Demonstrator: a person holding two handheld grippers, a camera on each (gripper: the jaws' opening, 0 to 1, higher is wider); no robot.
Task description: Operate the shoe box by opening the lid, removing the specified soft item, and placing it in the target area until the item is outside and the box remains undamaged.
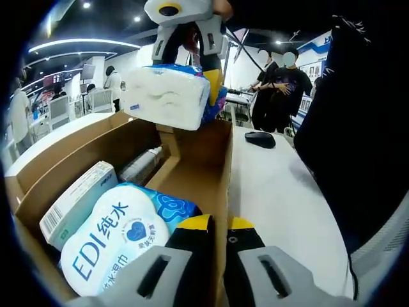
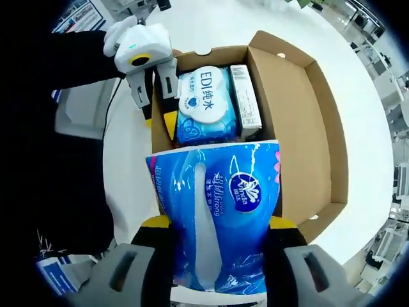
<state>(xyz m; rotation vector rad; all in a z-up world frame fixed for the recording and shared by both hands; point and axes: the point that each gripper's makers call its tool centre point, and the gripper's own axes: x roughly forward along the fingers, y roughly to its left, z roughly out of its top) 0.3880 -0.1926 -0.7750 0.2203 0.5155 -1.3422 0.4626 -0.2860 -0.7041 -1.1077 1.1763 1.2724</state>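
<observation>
The open cardboard box (image 2: 319, 128) sits below the right gripper (image 2: 217, 230), whose jaws clamp the blue tissue pack (image 2: 214, 204) lifted above the box (a wet-wipes pack (image 2: 204, 105) lies inside). The left gripper (image 1: 217, 233) pinches the box's side wall between its jaws.

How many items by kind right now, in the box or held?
Tissue pack, held above the box by the right tool: 1
Wet-wipe pack: 1
Small carton: 1
Bottle: 1
Total: 4, three inside the cardboard box.
</observation>
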